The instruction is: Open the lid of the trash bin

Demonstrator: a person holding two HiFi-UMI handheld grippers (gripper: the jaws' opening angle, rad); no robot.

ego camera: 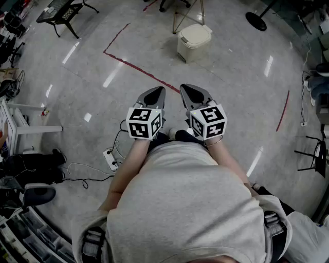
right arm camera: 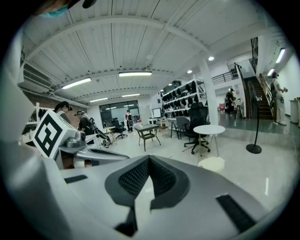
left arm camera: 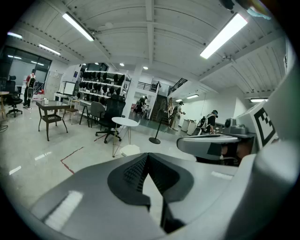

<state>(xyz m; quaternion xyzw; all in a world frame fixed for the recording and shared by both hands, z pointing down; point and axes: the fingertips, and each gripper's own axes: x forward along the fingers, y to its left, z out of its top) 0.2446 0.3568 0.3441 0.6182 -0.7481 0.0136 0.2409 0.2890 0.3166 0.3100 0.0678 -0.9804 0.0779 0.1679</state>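
The cream trash bin stands on the floor well ahead of me with its lid down. Both grippers are held close to my body and point towards it, far short of it. My left gripper and right gripper sit side by side, each shut with nothing between its jaws. In the left gripper view the bin shows just above my left gripper. In the right gripper view the bin lies low at the right, beyond my right gripper.
Red tape lines cross the floor between me and the bin. A power strip with cables lies at my left. A gold-legged round table stands just behind the bin, a black table at far left, a black chair at right.
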